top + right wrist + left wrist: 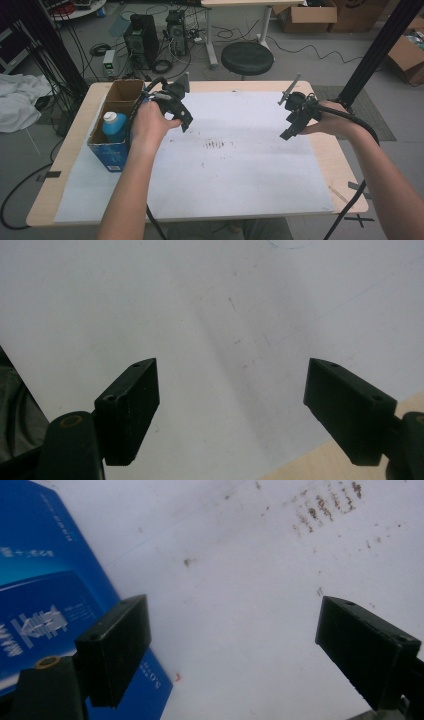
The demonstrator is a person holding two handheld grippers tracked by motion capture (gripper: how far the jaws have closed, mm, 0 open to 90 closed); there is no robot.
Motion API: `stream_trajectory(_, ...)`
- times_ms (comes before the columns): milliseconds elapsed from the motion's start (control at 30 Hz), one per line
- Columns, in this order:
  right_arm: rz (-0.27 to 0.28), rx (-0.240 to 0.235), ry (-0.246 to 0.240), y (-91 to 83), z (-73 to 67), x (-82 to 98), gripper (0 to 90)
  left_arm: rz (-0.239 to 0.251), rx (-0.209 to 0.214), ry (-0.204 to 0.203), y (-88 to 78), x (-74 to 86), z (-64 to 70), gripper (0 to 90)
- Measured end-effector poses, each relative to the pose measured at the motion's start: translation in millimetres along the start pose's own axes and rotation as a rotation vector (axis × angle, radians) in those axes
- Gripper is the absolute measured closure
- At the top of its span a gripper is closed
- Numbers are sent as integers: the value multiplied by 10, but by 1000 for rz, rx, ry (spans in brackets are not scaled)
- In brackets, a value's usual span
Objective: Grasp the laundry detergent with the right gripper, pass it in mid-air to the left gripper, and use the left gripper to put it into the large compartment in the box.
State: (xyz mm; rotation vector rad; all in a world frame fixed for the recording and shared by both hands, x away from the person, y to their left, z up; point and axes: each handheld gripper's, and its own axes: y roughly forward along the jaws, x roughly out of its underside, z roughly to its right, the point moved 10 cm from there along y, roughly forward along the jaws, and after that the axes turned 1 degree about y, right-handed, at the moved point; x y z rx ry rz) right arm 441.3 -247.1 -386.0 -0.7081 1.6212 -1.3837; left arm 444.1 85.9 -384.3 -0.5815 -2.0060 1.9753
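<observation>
High view: a wooden table [75, 131] under a white paper sheet [250, 170] with a patch of brown smudges [216, 145] near its middle. At the left edge of the sheet stands an open cardboard box [116, 125], blue on the outside, with two compartments; the near compartment holds a blue bottle [115, 126] with a white cap, upright, the far compartment looks bare. The left gripper [185, 121] hangs just beside the box on its right, tips angled down toward the sheet, apart from the bottle. The right gripper [288, 133] is held well apart from it, over the right side of the sheet, tips also pointing down and inward. Both forearms come in from the near edge. Behind the table: a round black stool [247, 57] and computer towers [142, 40] among cables on the floor. Left gripper view: the left gripper [232, 640] has its jaws spread wide with bare paper between them; the blue wall of the box [45, 590] with white print sits at the left, behind the left jaw; the smudges [325, 507] lie ahead, upper right. Right gripper view: the right gripper [232, 407] also stands wide apart, gripping nothing, over plain white sheet [200, 315]; a corner of table wood [310, 465] shows at the lower right.
</observation>
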Motion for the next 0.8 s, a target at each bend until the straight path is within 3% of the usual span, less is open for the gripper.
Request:
stream_trajectory(267, 5, 1, 1, -8, 11, 4, 216, -18, 13, 9, 183, -68, 57, 153)
stream_trajectory(800, -3, -3, 8, 12, 11, 22, 211, -26, 22, 1, 254, -69, 34, 153)
